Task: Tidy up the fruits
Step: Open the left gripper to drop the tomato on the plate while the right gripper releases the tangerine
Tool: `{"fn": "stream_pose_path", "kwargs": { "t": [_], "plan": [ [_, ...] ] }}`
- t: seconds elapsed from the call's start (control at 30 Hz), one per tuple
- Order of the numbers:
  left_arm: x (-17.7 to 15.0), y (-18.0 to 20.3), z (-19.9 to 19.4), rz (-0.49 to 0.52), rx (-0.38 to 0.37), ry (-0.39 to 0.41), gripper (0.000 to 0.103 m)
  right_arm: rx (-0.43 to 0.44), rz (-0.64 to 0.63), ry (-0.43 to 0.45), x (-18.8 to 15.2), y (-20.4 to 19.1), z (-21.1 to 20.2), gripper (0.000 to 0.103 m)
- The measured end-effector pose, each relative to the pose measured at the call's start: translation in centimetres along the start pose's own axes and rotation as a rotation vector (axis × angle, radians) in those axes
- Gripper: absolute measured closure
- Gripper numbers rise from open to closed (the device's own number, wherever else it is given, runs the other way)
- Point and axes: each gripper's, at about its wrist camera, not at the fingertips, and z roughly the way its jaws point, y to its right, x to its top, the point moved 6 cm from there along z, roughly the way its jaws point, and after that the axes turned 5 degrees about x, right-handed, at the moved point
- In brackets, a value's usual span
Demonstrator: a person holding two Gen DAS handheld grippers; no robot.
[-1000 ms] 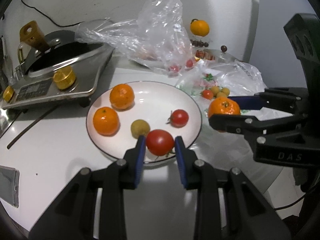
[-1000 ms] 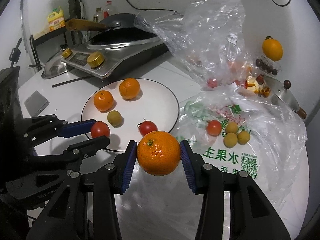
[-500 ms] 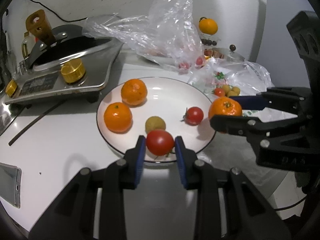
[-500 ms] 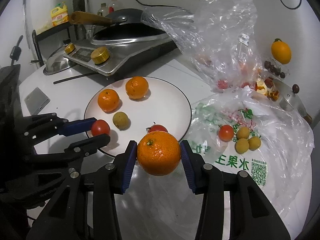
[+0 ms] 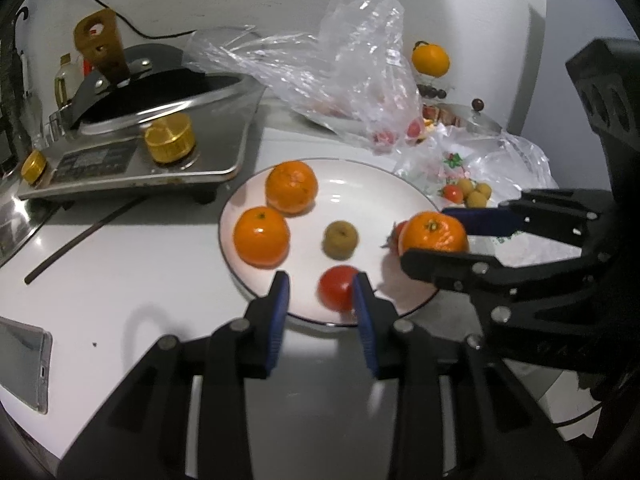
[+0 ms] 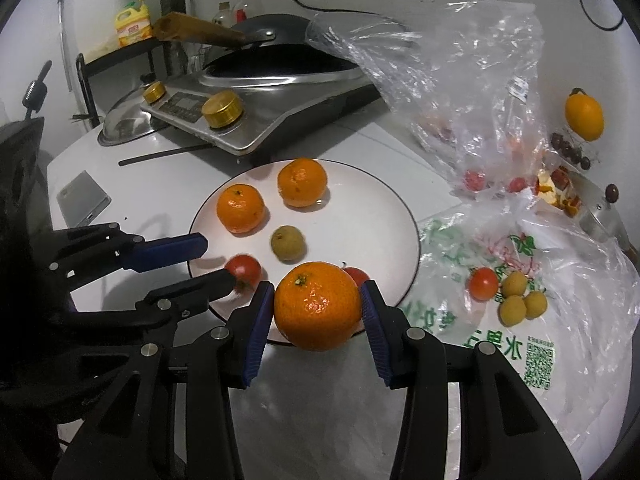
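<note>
white worktop [image 6: 328,408] carries all items. silver cooker [image 5: 136,152] with gold knobs stands at the rear left, a dark pan on top. crumpled clear plastic bags [image 6: 472,92] lie at the rear right; a printed bag [image 6: 520,344] lies flat beside the plate, with one small tomato and three small yellow fruits [image 6: 516,296] on it.

white plate [image 5: 360,176] sits centre. on it: two oranges [image 5: 262,236] at the left side, just beside each other; one small greenish-brown fruit [image 5: 340,240] near the middle; a red tomato [image 5: 338,292] at the near rim; a second small tomato [image 6: 356,276], mostly hidden behind the held orange.

right gripper [image 6: 316,312]: clamped on a large orange [image 6: 318,306], both blue pads pressed to its sides, raised over the plate's near right edge.

left gripper [image 5: 320,300]: jaws have just been opening. the red tomato lies between them on the plate, against the right pad, with a clear gap to the left pad; not gripped.

a phone [image 6: 82,198] lies flat on the worktop at the left.
</note>
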Motion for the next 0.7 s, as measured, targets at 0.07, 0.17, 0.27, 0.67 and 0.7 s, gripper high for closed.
{"fn": "stream_pose_path", "kwargs": {
  "t": [0.07, 0.17, 0.27, 0.67, 0.7],
  "plan": [
    [0.0, -0.4, -0.2, -0.007, 0.002, 0.006, 0.069, 0.002, 0.001, -0.006, 0.1, -0.2, 0.3, 0.056],
    [0.0, -0.9, -0.4, -0.014, 0.005, 0.010, 0.069, 0.006, 0.000, -0.015, 0.0, -0.5, 0.7, 0.056],
    [-0.1, -1.4, -0.6, -0.021, 0.008, 0.011, 0.069, 0.006, 0.004, -0.029, 0.0, -0.7, 1.2, 0.056],
    [-0.3, -1.6, -1.1, -0.023, 0.026, 0.019, 0.069, -0.013, 0.017, -0.027, 0.2, -0.4, 1.1, 0.056],
    [-0.2, -1.5, -1.2, -0.021, 0.028, 0.020, 0.069, -0.013, 0.017, -0.026, 0.1, -0.3, 1.0, 0.056]
  ]
}}
